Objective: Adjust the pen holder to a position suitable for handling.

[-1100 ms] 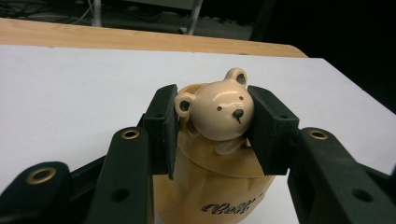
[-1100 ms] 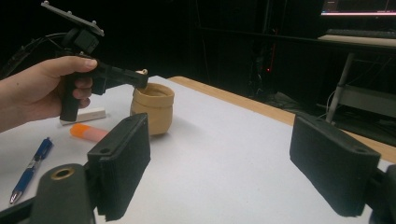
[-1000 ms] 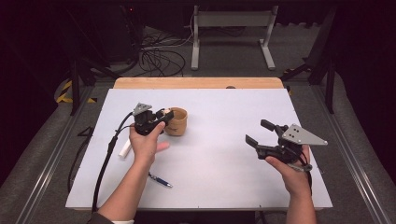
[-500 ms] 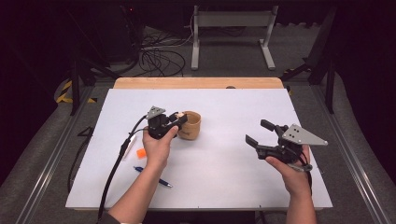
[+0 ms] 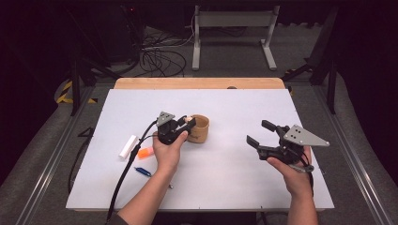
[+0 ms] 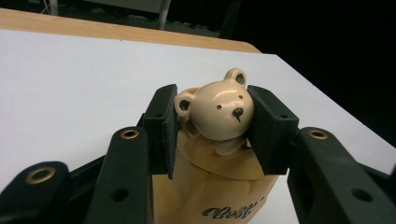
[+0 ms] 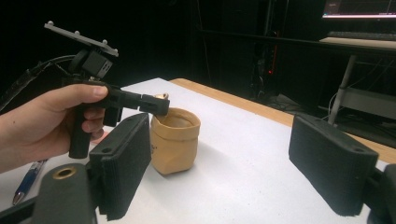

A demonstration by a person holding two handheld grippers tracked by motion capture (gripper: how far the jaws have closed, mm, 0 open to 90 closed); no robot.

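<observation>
In the high view, the left tool (image 5: pixel 184 127) and the hand (image 5: pixel 166 152) that holds it cover most of the small shiny tan bear head (image 6: pixel 218 113), so it is hard to see there. In the left tool's own view, the bottom of the tan paper-bag-shaped cup (image 6: pixel 219 186) is cut off by the edge, and only part of the dark writing on it can be read. In the right tool's view, the bear head is just a tiny glint behind the left tool's tip.

The bear head faces the left tool's camera and tips a little to one side, with its ears up. The cup (image 5: pixel 199 128) stands upright on the white bench (image 5: pixel 234 178), its open mouth up, near the middle and a bit to the left.

The left tool's two black jaws are partly closed and press on both sides of the bear head, one by each ear. The head sits right at the mouth of the cup, and the cup is just past and below the jaw tips.

The right tool (image 5: pixel 263 136) is held up over the right side of the bench, well apart from the cup. Its jaws are wide apart with nothing between them.

A white stick (image 5: pixel 127 146), a small orange thing (image 5: pixel 145 152) and a blue pen (image 5: pixel 142 171) lie to the left of the hand.
</observation>
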